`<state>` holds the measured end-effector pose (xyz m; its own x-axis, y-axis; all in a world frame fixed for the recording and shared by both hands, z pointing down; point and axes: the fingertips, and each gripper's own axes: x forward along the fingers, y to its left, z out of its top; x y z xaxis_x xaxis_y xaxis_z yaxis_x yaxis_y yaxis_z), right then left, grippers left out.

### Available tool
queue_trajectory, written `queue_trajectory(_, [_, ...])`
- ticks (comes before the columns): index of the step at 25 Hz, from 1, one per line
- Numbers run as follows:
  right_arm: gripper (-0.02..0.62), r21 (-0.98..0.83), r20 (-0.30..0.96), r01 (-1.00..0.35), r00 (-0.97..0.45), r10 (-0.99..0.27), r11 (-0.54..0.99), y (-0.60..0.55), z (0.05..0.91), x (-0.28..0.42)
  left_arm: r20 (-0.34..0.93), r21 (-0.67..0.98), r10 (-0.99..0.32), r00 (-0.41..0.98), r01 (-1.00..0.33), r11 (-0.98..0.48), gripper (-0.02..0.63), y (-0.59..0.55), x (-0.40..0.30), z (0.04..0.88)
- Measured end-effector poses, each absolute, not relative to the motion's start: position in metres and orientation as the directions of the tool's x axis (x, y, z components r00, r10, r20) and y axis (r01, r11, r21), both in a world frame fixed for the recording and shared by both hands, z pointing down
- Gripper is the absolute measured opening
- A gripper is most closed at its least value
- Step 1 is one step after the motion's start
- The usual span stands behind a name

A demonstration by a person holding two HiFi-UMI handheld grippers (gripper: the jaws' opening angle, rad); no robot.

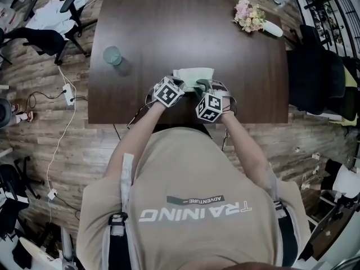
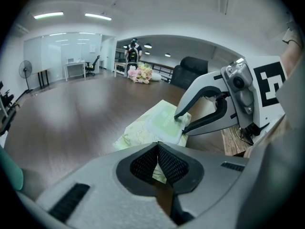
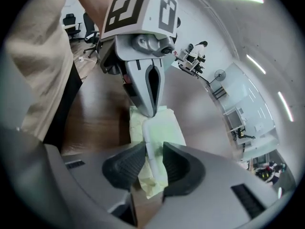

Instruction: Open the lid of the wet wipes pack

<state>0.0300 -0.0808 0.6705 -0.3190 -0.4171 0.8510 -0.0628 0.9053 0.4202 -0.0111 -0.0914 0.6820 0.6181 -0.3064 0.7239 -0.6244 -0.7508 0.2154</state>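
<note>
The pale green wet wipes pack [image 1: 194, 75] lies flat near the front edge of the dark table [image 1: 169, 27]. My left gripper [image 1: 181, 84] is shut on the pack's near corner [image 2: 158, 163], its tips pinching the wrapper. My right gripper [image 1: 203, 88] comes in from the other side and stands open. In the right gripper view the edge of the pack's lighter lid [image 3: 155, 128] runs between the right gripper's [image 3: 152, 163] pads. In the left gripper view one right finger [image 2: 178, 117] rests on top of the lid [image 2: 164, 123] and the other sits beside the pack's edge.
A teal cup [image 1: 112, 55] stands on the table's left part. A bunch of flowers [image 1: 250, 16] lies at the far right corner. Dark office chairs [image 1: 315, 72] stand to the right of the table, and cables run over the floor on the left.
</note>
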Motion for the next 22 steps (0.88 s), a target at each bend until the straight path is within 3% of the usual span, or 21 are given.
queue_trajectory(22, [0.064, 0.269, 0.887, -0.106, -0.361, -0.289, 0.957, -0.084, 0.656, 0.032, 0.737, 0.178, -0.303, 0.605, -0.605, -0.776, 0.009, -0.095, -0.01, 0.683])
